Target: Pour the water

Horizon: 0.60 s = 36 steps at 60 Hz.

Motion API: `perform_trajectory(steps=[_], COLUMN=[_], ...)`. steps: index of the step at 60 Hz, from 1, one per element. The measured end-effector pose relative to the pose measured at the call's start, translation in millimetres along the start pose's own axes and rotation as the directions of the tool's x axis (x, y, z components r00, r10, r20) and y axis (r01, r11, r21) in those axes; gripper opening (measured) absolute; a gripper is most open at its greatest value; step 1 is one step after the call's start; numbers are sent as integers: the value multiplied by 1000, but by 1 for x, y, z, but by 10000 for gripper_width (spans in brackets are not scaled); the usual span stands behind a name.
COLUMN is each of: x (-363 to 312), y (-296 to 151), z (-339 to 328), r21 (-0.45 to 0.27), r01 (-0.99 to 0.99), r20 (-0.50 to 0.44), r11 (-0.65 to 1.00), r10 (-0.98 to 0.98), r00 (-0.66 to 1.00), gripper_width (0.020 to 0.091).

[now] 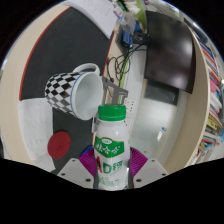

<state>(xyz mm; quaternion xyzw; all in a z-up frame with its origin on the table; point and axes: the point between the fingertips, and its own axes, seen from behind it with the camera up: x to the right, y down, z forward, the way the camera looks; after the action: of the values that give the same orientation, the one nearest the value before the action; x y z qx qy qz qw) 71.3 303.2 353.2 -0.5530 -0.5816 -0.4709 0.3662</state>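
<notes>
A white bottle with a green label and green cap stands upright between my fingers, and my gripper is shut on it, both purple pads pressing its sides. Beyond the bottle and to the left, a black-and-white checkered mug lies tipped with its white mouth facing the bottle. The bottle hides the space straight ahead of the fingers.
A small red round lid lies on the grey table left of the bottle. A white stand with green wires rises behind the mug. A dark panel stands at the back right.
</notes>
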Motion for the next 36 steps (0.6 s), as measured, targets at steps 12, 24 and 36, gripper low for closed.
perform_trajectory(steps=[12, 24, 36], x=[-17, -18, 9], y=[40, 88, 141], z=[18, 26, 11], r21=[-29, -39, 16], r01=[96, 46, -422], r20=[18, 27, 73], r11=[995, 998, 906], r10=[-95, -45, 420], r00=[995, 999, 904], gripper_width=[395, 397, 396])
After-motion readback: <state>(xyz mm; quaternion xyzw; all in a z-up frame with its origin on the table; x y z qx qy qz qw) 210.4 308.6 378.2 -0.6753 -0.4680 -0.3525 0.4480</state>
